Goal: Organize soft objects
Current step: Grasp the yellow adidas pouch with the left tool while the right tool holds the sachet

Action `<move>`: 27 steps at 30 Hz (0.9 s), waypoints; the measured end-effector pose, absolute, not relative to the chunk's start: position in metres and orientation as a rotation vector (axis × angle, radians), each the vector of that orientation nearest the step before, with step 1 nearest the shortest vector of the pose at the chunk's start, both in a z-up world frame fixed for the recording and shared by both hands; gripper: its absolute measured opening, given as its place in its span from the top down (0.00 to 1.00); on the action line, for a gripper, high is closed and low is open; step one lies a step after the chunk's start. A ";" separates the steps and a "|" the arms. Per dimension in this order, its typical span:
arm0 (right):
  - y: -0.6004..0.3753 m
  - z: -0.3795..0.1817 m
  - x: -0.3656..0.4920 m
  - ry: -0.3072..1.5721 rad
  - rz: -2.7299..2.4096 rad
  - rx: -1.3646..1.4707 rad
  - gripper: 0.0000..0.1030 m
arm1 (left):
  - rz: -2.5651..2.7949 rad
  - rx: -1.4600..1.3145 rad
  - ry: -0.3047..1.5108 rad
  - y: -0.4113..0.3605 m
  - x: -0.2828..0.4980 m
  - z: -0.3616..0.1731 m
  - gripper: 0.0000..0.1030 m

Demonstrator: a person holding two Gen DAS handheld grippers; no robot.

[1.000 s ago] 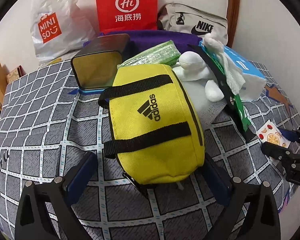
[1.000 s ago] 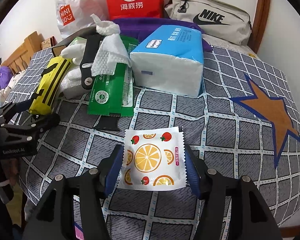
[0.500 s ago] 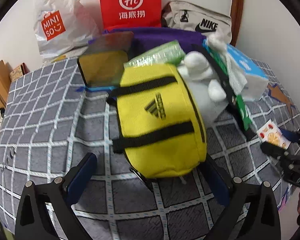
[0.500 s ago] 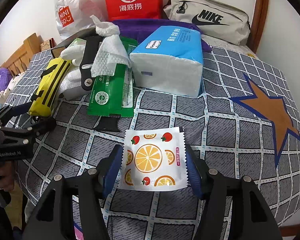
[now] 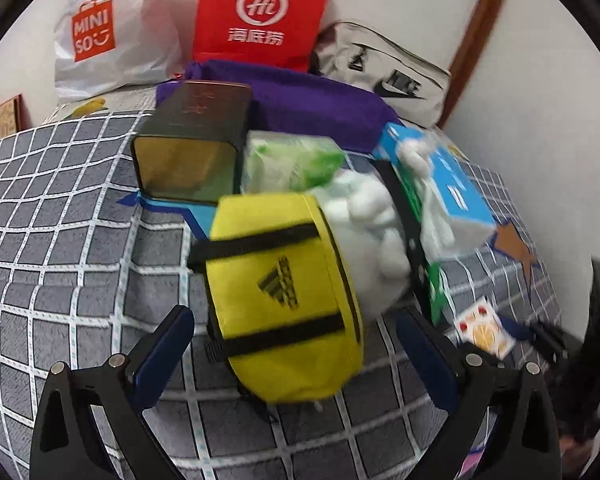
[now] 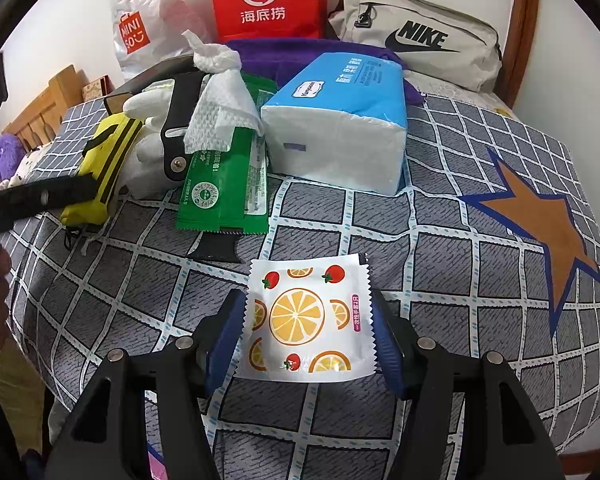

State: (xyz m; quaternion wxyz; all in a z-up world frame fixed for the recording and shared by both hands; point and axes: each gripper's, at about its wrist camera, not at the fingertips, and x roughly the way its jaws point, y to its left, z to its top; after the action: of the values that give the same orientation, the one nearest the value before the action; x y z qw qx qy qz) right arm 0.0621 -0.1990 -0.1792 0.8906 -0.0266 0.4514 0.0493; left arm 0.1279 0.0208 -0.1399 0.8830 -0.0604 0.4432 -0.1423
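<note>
Bedspread (image 6: pixel 480 272) in a grey grid carries everything. Leftmost, the left gripper (image 5: pixel 296 360) holds its fingers wide apart on either side of a yellow pouch (image 5: pixel 284 300); contact is hard to judge in the blurred frame. Just right of the pouch sit a white plush toy (image 6: pixel 148 160), a green packet (image 6: pixel 228 188) and a blue tissue pack (image 6: pixel 340 120). The right gripper (image 6: pixel 306 344) has its fingers apart, flanking a fruit-print sachet (image 6: pixel 304 316) lying flat.
</note>
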 end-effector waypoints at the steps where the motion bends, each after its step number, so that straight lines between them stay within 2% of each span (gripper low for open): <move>1: -0.199 -0.179 0.062 0.937 0.102 -0.055 0.41 | -0.281 -0.131 0.926 0.022 0.131 -0.141 0.02; 3: -0.199 -0.179 0.062 0.938 0.102 -0.057 0.41 | -0.271 -0.141 0.960 0.022 0.139 -0.147 0.06; 5: -0.199 -0.180 0.062 0.937 0.102 -0.057 0.41 | -0.273 -0.162 0.988 0.021 0.145 -0.153 0.18; 9: -0.198 -0.180 0.062 0.935 0.103 -0.056 0.41 | -0.312 -0.164 0.972 0.017 0.144 -0.156 0.29; 11: -0.197 -0.180 0.061 0.934 0.109 -0.070 0.44 | -0.325 -0.150 0.967 0.016 0.142 -0.153 0.38; 14: -0.197 -0.178 0.057 0.934 0.118 -0.085 0.54 | -0.311 -0.146 0.949 0.020 0.137 -0.143 0.39; 27: -0.207 -0.143 0.053 0.906 0.115 -0.058 0.54 | -0.281 -0.138 0.904 0.042 0.131 -0.108 0.41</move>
State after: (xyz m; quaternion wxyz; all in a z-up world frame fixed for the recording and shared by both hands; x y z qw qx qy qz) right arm 0.0530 -0.2068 -0.1427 0.8971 -0.0280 0.4374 0.0557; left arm 0.1313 0.0418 -0.1085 0.8878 -0.0664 0.4350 -0.1352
